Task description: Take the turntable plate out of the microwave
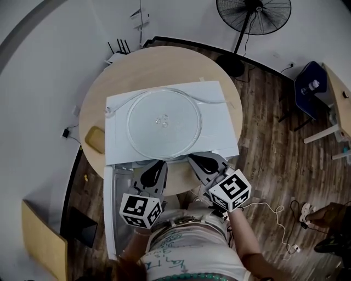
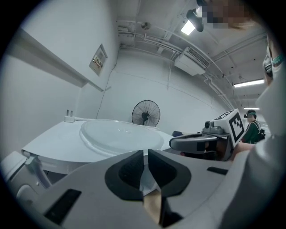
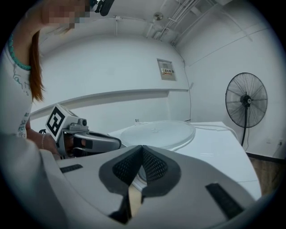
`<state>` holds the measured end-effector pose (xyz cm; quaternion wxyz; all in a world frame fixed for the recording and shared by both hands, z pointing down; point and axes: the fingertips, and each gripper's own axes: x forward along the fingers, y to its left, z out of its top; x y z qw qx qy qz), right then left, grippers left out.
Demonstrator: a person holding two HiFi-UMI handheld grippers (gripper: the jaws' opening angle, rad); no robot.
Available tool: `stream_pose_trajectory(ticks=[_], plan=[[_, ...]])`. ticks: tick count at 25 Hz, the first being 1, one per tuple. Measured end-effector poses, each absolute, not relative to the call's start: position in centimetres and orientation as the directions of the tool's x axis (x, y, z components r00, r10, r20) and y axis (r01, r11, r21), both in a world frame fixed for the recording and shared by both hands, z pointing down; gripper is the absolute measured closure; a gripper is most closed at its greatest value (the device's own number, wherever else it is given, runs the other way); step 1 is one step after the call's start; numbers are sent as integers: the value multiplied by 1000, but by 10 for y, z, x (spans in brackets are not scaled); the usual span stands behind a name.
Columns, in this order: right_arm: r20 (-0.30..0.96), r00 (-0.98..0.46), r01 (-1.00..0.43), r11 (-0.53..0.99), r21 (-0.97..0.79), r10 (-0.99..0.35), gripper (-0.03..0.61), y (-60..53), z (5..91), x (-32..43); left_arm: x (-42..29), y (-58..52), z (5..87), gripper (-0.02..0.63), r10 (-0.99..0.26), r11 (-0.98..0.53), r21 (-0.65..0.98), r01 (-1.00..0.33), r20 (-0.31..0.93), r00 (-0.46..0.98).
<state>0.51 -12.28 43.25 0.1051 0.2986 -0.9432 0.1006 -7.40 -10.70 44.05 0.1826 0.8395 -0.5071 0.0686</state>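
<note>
The clear glass turntable plate (image 1: 164,123) (image 2: 120,134) (image 3: 156,133) lies flat on top of the white microwave (image 1: 219,110), which stands on a round wooden table (image 1: 164,60). Both grippers hover at the microwave's front edge, just short of the plate's near rim. My left gripper (image 1: 155,164) (image 2: 145,154) shows a narrow slit between its pads with nothing in it. My right gripper (image 1: 198,161) (image 3: 142,150) has its pads touching and holds nothing. Each gripper appears in the other's view: the right gripper (image 2: 196,142) and the left gripper (image 3: 96,142).
The microwave door (image 1: 112,208) hangs open at the front left. The power cord (image 1: 208,99) and its plug (image 2: 69,118) lie on the microwave's top. A yellowish pad (image 1: 95,140) sits on the table at the left. A standing fan (image 1: 253,13) and a chair (image 1: 310,88) are behind.
</note>
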Motion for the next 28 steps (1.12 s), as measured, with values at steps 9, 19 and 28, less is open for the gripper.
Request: stream_pose_trajectory(ticks=[9,19,28], plan=[[228,-835,-531,842,-97,-501,588,-109,428,20,-58,-88,434,575,-848,-407,233,-883,263,460],[160,-871,-479,875,-71,-464,588,-72,418,29,-31,-51,421,575,-890,-358,153,-921,242,386],[80,-891,-451,892,-38,-447,588,-27,388,20,-5,-18,391,584,-927,-324,126,-938,156,341]])
